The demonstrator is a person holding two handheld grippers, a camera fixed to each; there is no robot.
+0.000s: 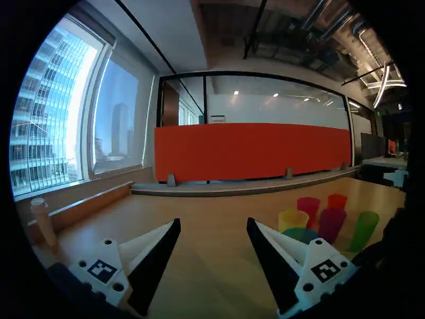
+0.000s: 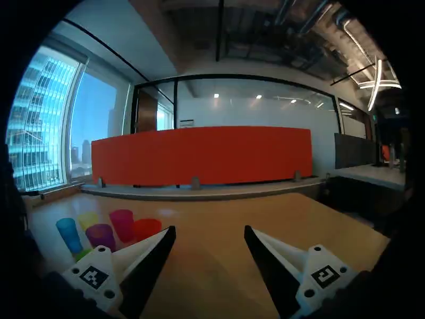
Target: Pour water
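Cups (image 1: 331, 221) cluster on the wooden table (image 1: 175, 204) — left tool (image 1: 213, 220) and right tool (image 2: 209, 227) both gape wide, empty.

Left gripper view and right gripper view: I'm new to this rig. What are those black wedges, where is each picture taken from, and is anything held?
No robot here: a person carries a two-finger gripper in each hand, and each has a fisheye camera looking along its fingers. The black wedges are those fingers. The left gripper is open and empty in its view; the right gripper likewise in its own. Both face across a light wooden table toward an orange partition. A cluster of translucent coloured plastic cups stands on the table, right of the left gripper and left of the right one. Nothing is held.
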